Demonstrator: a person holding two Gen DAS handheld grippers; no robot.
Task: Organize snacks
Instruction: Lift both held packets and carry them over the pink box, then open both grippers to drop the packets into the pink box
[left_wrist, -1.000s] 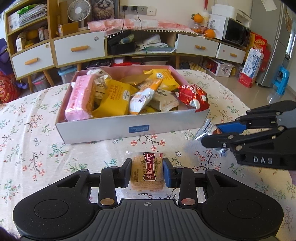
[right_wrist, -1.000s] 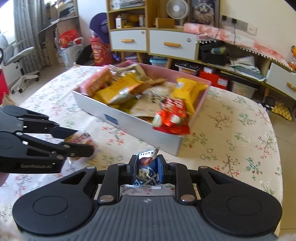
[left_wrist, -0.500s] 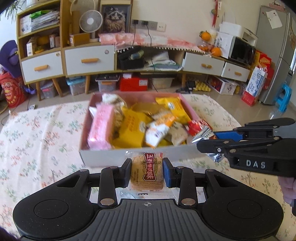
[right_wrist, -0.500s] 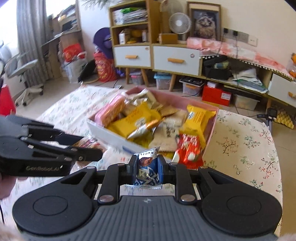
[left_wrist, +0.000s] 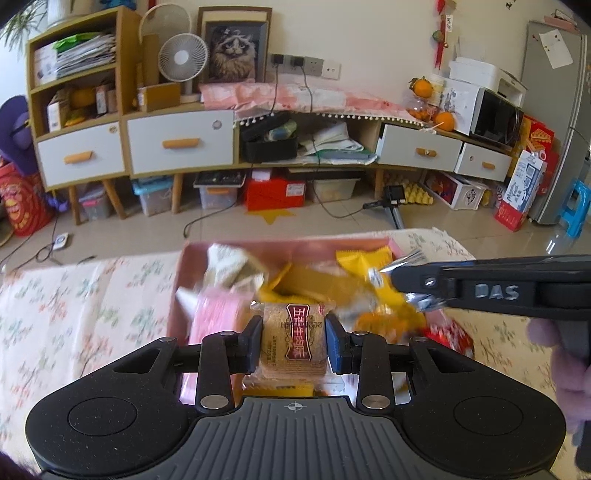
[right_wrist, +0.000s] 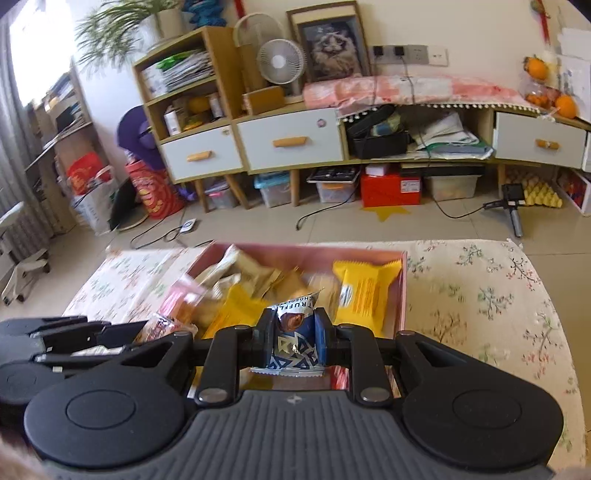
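Step in hand: carrying two wrapped snacks to the box; judged as the drop-off stage, neither snack released yet.
Left tool (left_wrist: 293, 341): pads clamped on the two sides of a clear-wrapped biscuit pack (left_wrist: 293, 339) with a red label; pack sits upright between the pads, above the near part of the box.
Right tool (right_wrist: 294, 334): pads clamped on a small blue-and-silver chocolate packet (right_wrist: 294, 332); packet upright, crimped top sticking up past the pads. In the left wrist view this tool comes in from the right, its silver wrapper end over the right half of the box.
Box (right_wrist: 403, 284): shallow, pink inside, standing on the worktop (right_wrist: 480, 295) with a flowered cloth; far wall and right wall visible, near wall hidden behind the tools.
Contents, left side: a pink pack (left_wrist: 218, 314) and pale crinkled wrappers (left_wrist: 229, 266) behind it.
Contents, middle and right: yellow packs (right_wrist: 365, 295) piled on one another, tan wrappers (right_wrist: 258, 273) behind; a red wrapper (left_wrist: 448, 334) at the right near corner. Exact count cannot be told, blur.
Fill level: judged well filled; snacks overlap and little bare floor shows.
Doing it well: bring each pack low over a gap before parting the pads, so it lies flat and does not slide over a wall.
Spacing: the two tools are near each other over the box; release one at a time, judged safer.
Risk: the thin chocolate wrapper may cling to a pad; the biscuits may crack if dropped from high.
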